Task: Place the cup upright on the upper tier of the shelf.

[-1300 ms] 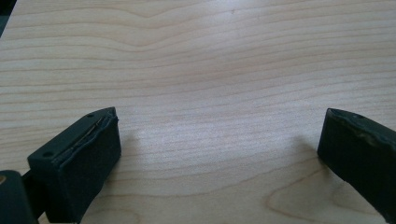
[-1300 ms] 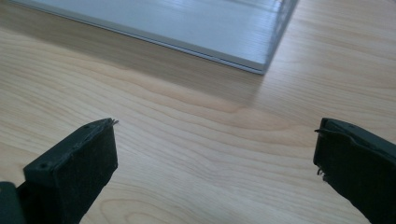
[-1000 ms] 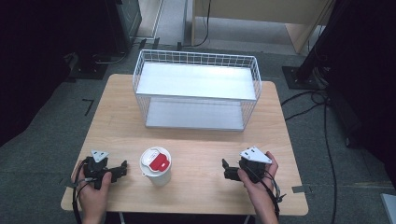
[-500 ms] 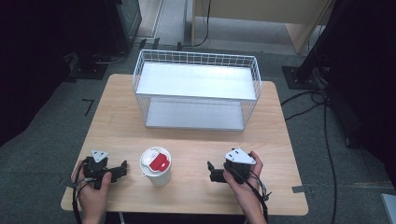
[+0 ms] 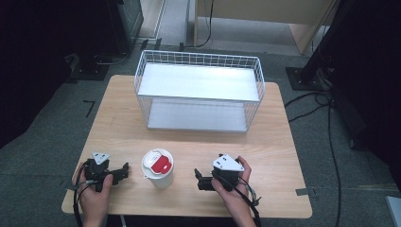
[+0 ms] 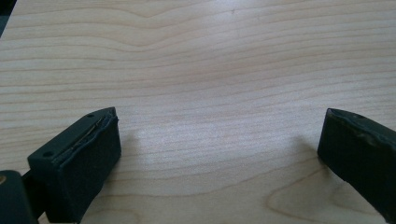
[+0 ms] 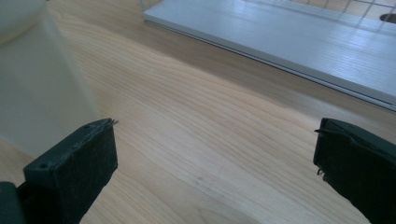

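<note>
So, nearest the person's edge of the wooden table, both hands are resting with a gripper each. The left gripper sits low at the near left corner, its jaws pointing right toward the cup; in the left gripper view its jaws stand wide apart with nothing but bare wood grain between them. The right gripper is held near the middle of the near edge, grey three-cornered plate on top, jaws pointing left. Its jaws are wide apart too, nothing gripped.

Between the two grippers stands a white cup with a white lid and a red tab on top. It's upright, just beside the left gripper's tips and a bit more apart from the right one. In the right gripper view the cup's pale side fills the upper left corner, right next to the left-hand jaw; can't tell if they touch.

Farther back, at the far middle of the table, there's a white wire basket with a white shelf on top and a white floor panel underneath.
</note>
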A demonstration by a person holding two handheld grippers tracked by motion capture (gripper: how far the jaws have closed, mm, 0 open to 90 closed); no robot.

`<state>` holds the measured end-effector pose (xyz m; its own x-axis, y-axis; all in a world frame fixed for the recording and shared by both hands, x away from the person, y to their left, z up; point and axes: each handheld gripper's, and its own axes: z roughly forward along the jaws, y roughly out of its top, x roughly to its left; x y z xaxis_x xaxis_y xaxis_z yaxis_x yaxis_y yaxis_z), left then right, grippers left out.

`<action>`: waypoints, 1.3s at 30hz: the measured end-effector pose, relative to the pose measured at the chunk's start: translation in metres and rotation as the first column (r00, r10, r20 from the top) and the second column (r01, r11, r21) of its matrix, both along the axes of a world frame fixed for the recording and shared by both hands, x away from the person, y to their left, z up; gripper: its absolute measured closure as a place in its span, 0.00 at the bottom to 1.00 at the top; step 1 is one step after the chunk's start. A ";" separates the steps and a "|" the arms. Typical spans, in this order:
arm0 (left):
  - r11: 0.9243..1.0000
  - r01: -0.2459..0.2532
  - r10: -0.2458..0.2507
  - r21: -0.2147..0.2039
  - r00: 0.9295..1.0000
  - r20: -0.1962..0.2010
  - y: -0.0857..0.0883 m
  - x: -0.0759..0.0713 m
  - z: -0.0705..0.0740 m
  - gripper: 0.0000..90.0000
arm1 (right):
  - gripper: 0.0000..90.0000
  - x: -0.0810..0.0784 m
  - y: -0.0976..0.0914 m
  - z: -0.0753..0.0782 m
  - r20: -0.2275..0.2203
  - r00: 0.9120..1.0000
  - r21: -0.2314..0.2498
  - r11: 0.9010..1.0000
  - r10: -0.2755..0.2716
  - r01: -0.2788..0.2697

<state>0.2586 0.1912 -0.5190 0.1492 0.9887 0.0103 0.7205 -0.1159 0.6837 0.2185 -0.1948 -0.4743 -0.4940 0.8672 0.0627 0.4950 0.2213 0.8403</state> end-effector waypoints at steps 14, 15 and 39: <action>1.000 0.000 0.000 0.000 1.000 0.000 0.000 0.000 0.000 0.00 | 0.00 -0.009 0.039 -0.001 0.019 0.987 0.069 0.985 0.158 -0.159; 1.000 0.000 0.000 0.000 1.000 0.000 0.000 0.000 0.000 0.00 | 0.00 -0.009 0.039 -0.001 0.019 0.987 0.069 0.985 0.158 -0.159; 1.000 0.001 -0.001 0.000 1.000 0.000 0.000 0.000 0.000 0.00 | 0.04 -0.010 0.083 0.002 0.026 0.956 0.138 0.946 0.292 -0.293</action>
